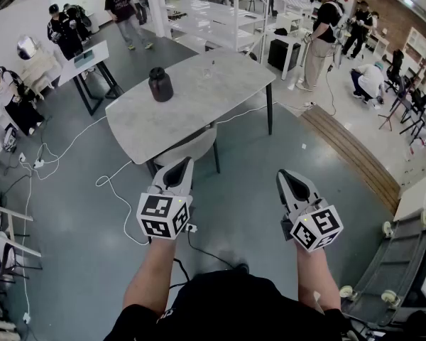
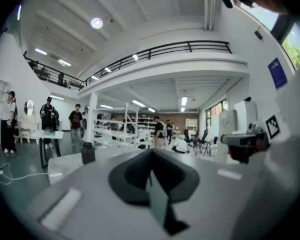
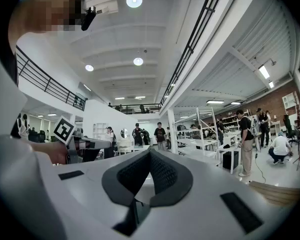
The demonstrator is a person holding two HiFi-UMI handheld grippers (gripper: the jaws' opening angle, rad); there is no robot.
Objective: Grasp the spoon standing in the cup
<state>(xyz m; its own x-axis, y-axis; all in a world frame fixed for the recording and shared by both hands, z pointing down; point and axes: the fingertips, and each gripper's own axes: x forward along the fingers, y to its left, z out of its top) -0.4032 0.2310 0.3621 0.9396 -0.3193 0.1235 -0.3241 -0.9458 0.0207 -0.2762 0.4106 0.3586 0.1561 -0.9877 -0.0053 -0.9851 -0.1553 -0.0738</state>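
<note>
On the grey table (image 1: pixel 220 91) ahead stands a dark jar (image 1: pixel 160 84), also seen in the left gripper view as a dark jar (image 2: pixel 88 152). Farther back on the table is a small clear cup (image 1: pixel 209 69) with a thin upright thing in it, too small to make out. My left gripper (image 1: pixel 182 164) is held low in front of me, well short of the table, jaws shut and empty. My right gripper (image 1: pixel 283 177) hangs beside it, also shut with nothing between its fingers. Each gripper view shows the closed tips, left gripper (image 2: pixel 151 156) and right gripper (image 3: pixel 150 153).
A white chair (image 1: pixel 188 150) is tucked under the table's near edge. Cables (image 1: pixel 110 183) trail over the floor at left. Several people stand around the hall, one (image 1: pixel 321 38) just past the table's right end. Shelving (image 1: pixel 213 9) stands behind the table; a low wooden platform (image 1: pixel 355 155) lies at right.
</note>
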